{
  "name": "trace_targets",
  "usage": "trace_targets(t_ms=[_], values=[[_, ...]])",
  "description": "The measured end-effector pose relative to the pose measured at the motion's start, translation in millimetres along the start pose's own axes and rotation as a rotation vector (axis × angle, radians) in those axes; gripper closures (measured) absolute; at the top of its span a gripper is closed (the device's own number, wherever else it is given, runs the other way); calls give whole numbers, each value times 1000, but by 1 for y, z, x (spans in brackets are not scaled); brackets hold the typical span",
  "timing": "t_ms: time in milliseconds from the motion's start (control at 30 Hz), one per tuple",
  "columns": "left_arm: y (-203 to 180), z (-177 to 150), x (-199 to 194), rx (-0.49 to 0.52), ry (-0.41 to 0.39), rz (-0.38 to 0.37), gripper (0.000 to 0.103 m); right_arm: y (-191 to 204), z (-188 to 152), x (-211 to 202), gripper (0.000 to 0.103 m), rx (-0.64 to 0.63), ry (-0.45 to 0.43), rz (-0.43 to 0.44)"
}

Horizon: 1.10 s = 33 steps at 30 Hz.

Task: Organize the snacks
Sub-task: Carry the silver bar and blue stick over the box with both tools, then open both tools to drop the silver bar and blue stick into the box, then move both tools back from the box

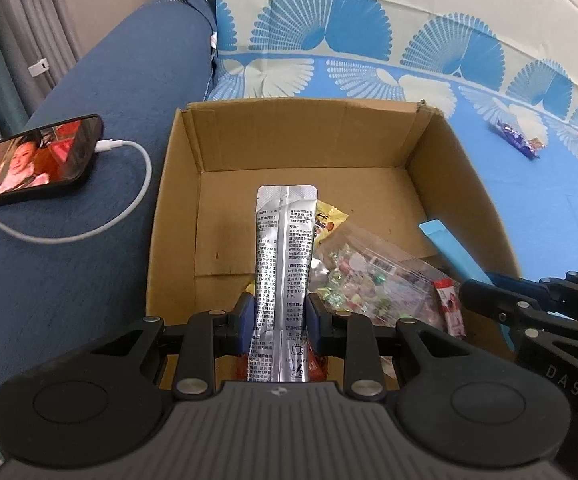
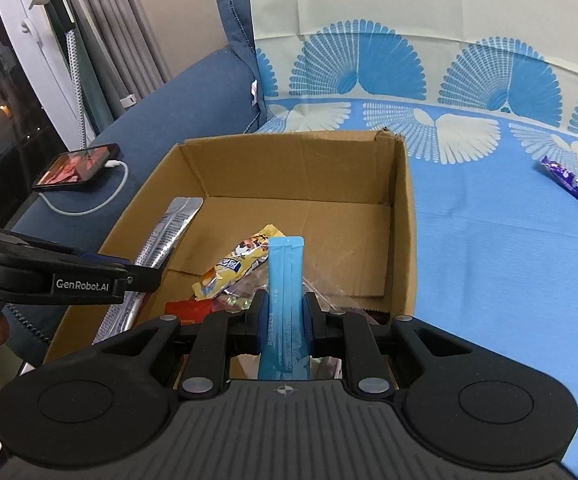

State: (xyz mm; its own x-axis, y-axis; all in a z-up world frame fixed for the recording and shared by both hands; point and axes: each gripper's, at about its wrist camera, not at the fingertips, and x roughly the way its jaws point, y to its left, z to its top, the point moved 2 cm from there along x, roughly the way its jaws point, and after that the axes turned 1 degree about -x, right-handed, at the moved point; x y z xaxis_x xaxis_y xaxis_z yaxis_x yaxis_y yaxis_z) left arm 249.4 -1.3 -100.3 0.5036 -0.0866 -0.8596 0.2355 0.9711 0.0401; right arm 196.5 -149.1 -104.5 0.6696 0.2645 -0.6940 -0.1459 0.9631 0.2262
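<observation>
While both grippers hang over the one cardboard box [image 1: 441, 168], each clamps one stick pack: left gripper [image 1: 280, 316] grips a silver sachet [image 1: 283, 248], right gripper [image 2: 283, 316] grips a blue sachet [image 2: 285, 280], both packs pointing out over the box interior. Inside the box, approx: 1 clear bag of mixed candies [image 1: 369, 276], 1 yellow snack pack [image 2: 233, 268], 1 small red packet [image 1: 449, 304], plus red wrappers under the left jaws, count unclear, partly hidden. Outside, on the blue patterned cloth [image 2: 489, 260], well apart from the box: 1 purple bar [image 2: 565, 180] w/ a small orange-brown piece at its end, too small to identify. 1 phone [image 1: 37, 160] w/ 1 white cable [image 1: 129, 200] lies on the sofa arm.
</observation>
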Motion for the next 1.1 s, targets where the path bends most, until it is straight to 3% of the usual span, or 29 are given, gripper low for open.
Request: trace_targets(t_ms=[500, 533, 567, 633, 800, 1100], values=[[-2, 12, 36, 35, 47, 38, 71, -9, 17, 37, 81, -27, 8, -21], [-1, 13, 37, 39, 49, 42, 64, -9, 18, 38, 79, -31, 14, -13], [-2, 14, 37, 52, 51, 51, 39, -10, 19, 40, 75, -32, 26, -4], [-1, 15, 32, 61, 46, 94, 1, -10, 20, 42, 35, -24, 60, -7], [5, 6, 5, 34, 14, 106, 0, -9, 8, 12, 27, -23, 46, -27], [-10, -44, -64, -4, 8, 60, 0, 14, -30, -70, 14, 27, 6, -25]])
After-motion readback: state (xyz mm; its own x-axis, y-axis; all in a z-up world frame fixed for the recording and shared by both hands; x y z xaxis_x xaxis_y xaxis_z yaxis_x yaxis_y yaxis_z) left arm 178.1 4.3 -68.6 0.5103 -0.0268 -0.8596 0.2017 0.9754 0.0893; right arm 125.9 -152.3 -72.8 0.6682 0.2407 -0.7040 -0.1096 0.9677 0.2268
